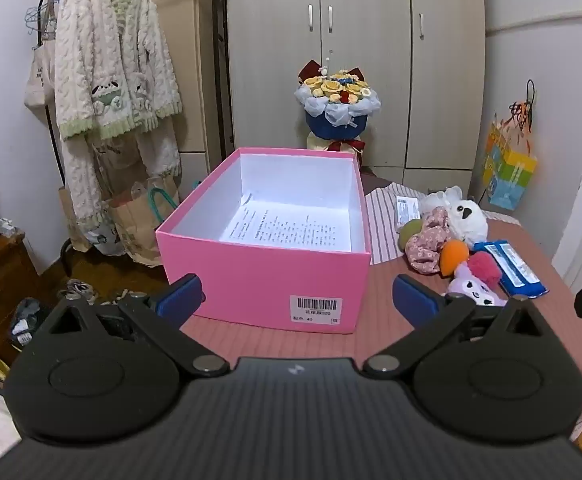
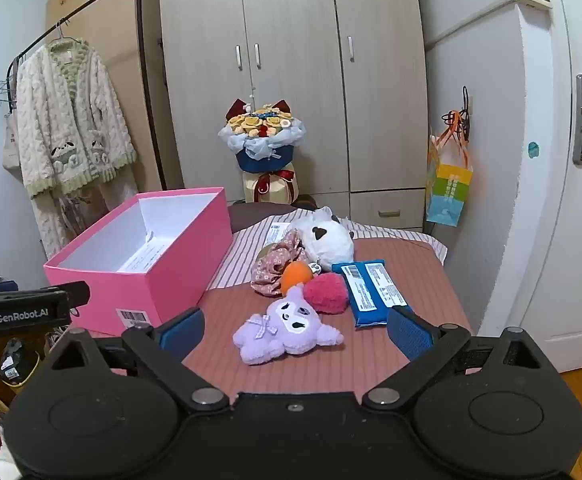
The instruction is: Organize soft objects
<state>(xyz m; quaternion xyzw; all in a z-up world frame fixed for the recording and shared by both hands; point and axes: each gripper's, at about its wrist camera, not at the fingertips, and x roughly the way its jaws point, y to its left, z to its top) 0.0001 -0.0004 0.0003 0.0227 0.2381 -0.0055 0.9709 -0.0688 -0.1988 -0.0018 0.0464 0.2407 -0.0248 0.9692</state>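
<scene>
An open pink box point(image 1: 263, 276) with a printed sheet inside sits on the table; it also shows in the right wrist view point(image 2: 139, 280). My left gripper point(image 1: 297, 298) is open and empty just in front of it. A pile of soft things lies to its right: a purple plush point(image 2: 287, 328), a red pom-pom point(image 2: 327, 292), an orange ball point(image 2: 297, 274), a floral scrunchie point(image 2: 275, 266), a white plush point(image 2: 329, 242) and a blue wipes pack point(image 2: 373, 292). My right gripper point(image 2: 295, 336) is open, with the purple plush between its fingers' line, apart from them.
A striped cloth point(image 2: 243, 252) lies under the far part of the pile. A flower bouquet point(image 2: 265, 140) stands behind the table before the wardrobe. A clothes rack with a robe point(image 1: 111, 76) and bags stands left. The left gripper's body point(image 2: 23, 312) shows at the left.
</scene>
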